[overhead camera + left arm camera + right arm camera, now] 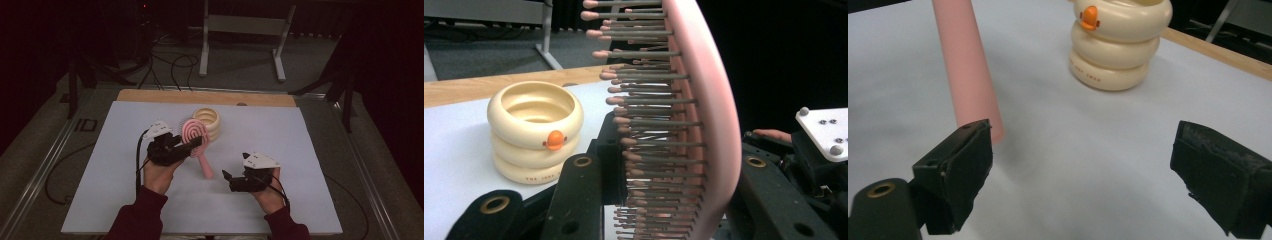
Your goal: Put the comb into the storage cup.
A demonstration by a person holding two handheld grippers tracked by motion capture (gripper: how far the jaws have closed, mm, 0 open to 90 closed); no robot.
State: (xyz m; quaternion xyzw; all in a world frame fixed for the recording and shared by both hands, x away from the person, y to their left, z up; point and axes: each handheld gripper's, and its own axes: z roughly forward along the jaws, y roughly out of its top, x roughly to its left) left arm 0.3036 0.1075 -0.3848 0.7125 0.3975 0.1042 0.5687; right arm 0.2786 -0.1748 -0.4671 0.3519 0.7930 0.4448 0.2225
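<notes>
A pink hairbrush (194, 131) stands tilted over the white mat, its handle (206, 165) slanting down to the surface. My left gripper (196, 145) is shut on the brush head. In the left gripper view the bristles (649, 125) face the left jaw and the smooth pink back (719, 130) faces the right jaw. My right gripper (227, 180) stands open low over the mat, just right of the handle's end. Its jaws (1080, 165) are wide apart with nothing between them, and the pink handle (968, 70) rises just beyond the left one.
A cream ringed cup with an orange duck beak (210, 121) (535, 131) (1120, 40) stands right behind the brush head. The white mat (300, 150) lies on a wooden tabletop (210, 96). Beyond the table are a metal stand (240, 25) and floor cables (175, 65).
</notes>
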